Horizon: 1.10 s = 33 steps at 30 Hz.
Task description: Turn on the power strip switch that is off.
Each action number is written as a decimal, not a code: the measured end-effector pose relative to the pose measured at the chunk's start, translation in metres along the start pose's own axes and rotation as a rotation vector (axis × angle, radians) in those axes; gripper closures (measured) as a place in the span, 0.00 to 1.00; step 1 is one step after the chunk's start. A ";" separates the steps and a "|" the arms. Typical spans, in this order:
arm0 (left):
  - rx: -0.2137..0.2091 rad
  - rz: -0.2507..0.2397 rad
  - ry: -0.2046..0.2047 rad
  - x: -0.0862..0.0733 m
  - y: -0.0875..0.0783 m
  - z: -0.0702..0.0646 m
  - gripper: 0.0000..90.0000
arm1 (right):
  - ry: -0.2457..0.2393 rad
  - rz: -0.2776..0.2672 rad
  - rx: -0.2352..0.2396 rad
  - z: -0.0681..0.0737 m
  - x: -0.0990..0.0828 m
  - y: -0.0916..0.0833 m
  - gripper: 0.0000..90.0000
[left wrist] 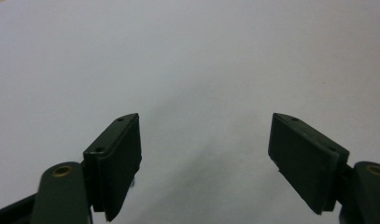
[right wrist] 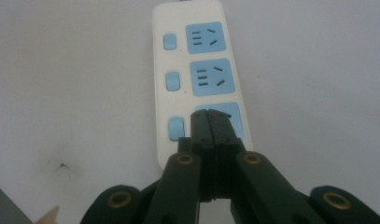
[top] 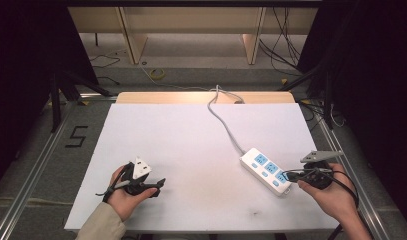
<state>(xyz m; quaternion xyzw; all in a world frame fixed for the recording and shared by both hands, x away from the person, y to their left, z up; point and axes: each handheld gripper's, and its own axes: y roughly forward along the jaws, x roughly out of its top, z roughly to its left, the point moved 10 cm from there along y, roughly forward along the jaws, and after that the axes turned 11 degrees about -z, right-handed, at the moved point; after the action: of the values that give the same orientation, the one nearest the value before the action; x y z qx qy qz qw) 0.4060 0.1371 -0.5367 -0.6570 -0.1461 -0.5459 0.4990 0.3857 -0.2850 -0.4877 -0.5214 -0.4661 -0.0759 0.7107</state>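
Observation:
A white power strip (top: pixel 265 170) with three blue sockets and blue switches lies on the right part of the white table (top: pixel 191 150); its grey cord (top: pixel 226 125) runs off the far edge. My right gripper (top: pixel 287 175) is shut with nothing between its jaws, and its tips hover over the strip's nearest socket (right wrist: pixel 229 114), beside the nearest blue switch (right wrist: pixel 175 129). My left gripper (top: pixel 160 184) rests at the front left of the table, held in a hand. Its jaws stand wide open over bare white surface, with nothing between the left gripper (left wrist: pixel 204 163) pads.
The floor beyond the table holds loose cables (top: pixel 286 45), a yellow cable coil (top: pixel 157 74) and wooden table legs (top: pixel 131 40). A black "5" (top: pixel 77 136) is marked left of the table. Metal rails run along both sides.

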 end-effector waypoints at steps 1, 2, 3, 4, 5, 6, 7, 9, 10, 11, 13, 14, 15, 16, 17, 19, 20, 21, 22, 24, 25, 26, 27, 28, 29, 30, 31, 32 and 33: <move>-0.001 0.001 0.003 0.000 0.000 0.000 0.28 | -0.001 0.005 0.002 0.000 0.000 0.000 1.00; 0.000 0.001 0.001 0.000 0.000 0.000 0.28 | 0.002 0.014 0.002 0.001 0.000 0.000 1.00; 0.000 0.001 0.003 0.000 0.000 0.000 0.28 | 0.002 0.017 0.003 0.001 0.000 0.001 1.00; 0.001 0.000 0.002 0.000 0.000 0.000 0.28 | 0.001 0.021 0.004 0.001 0.000 0.001 1.00; 0.000 0.000 0.003 0.000 0.000 0.000 0.28 | 0.000 0.024 0.005 0.001 0.000 0.001 1.00; 0.001 -0.001 0.001 0.000 0.000 0.000 0.28 | -0.002 0.027 0.006 0.001 0.000 0.001 1.00; 0.001 0.000 0.002 0.000 0.000 0.001 0.28 | 0.002 0.032 0.006 0.001 0.000 0.001 1.00; 0.002 -0.001 0.001 0.000 0.000 0.001 0.28 | 0.000 0.036 0.007 0.001 0.001 0.002 1.00; 0.002 -0.001 0.001 0.000 0.000 0.001 0.28 | 0.003 0.041 0.006 0.001 0.001 0.001 1.00; 0.003 -0.003 -0.001 0.000 0.000 0.001 0.28 | 0.001 0.042 0.007 0.001 0.001 0.002 1.00; 0.003 -0.002 0.000 0.000 0.000 0.001 0.28 | 0.000 0.047 0.009 0.001 0.002 0.002 1.00; 0.003 -0.002 0.000 0.000 0.000 0.001 0.28 | 0.001 0.050 0.010 0.001 0.002 0.002 1.00; 0.002 0.000 0.002 0.000 0.000 0.001 0.28 | 0.004 0.055 0.009 0.001 0.002 0.002 1.00; 0.004 -0.002 0.000 0.000 0.000 0.001 0.28 | 0.004 0.055 0.009 0.001 0.002 0.002 1.00; 0.004 -0.002 0.000 0.000 0.000 0.001 0.28 | 0.003 0.061 0.011 0.002 0.002 0.002 1.00; 0.003 -0.003 0.000 0.000 0.000 0.001 0.28 | 0.000 0.068 0.013 0.002 0.002 0.003 1.00; 0.004 -0.003 0.000 0.000 0.000 0.001 0.28 | 0.000 0.068 0.013 0.002 0.002 0.003 1.00; 0.004 -0.003 0.000 0.001 0.000 0.001 0.28 | 0.000 0.070 0.014 0.002 0.002 0.003 1.00; 0.004 -0.002 0.001 0.000 0.000 0.001 0.28 | -0.002 0.076 0.017 0.002 0.003 0.003 1.00; 0.003 -0.001 0.002 0.000 0.000 0.001 0.28 | -0.002 0.081 0.017 0.002 0.003 0.003 1.00; 0.002 0.001 0.005 0.000 0.000 0.001 0.28 | -0.004 0.087 0.021 0.003 0.004 0.003 1.00; 0.003 -0.001 0.003 0.000 0.000 0.001 0.28 | -0.005 0.092 0.021 0.003 0.004 0.003 1.00; 0.003 -0.001 0.003 0.000 0.000 0.001 0.28 | -0.005 0.095 0.024 0.003 0.004 0.003 1.00; 0.003 -0.001 0.002 0.000 0.000 0.001 0.28 | -0.008 0.097 0.024 0.003 0.005 0.003 1.00; 0.003 -0.001 0.003 0.000 0.000 0.001 0.28 | -0.007 0.099 0.022 0.003 0.005 0.004 1.00; 0.003 -0.001 0.003 0.000 0.000 0.001 0.28 | -0.006 0.104 0.022 0.003 0.005 0.003 1.00; 0.003 -0.002 0.003 0.000 0.000 0.001 0.28 | -0.008 0.107 0.023 0.004 0.006 0.004 1.00; 0.003 -0.001 0.003 0.000 0.000 0.001 0.28 | -0.009 0.109 0.023 0.004 0.006 0.004 1.00; 0.003 -0.001 0.003 0.000 0.000 0.001 0.28 | -0.009 0.109 0.023 0.004 0.006 0.004 1.00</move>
<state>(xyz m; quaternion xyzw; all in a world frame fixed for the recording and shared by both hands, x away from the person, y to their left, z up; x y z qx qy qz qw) 0.4069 0.1375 -0.5365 -0.6552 -0.1464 -0.5470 0.5001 0.3893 -0.2780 -0.4857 -0.5383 -0.4408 -0.0295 0.7176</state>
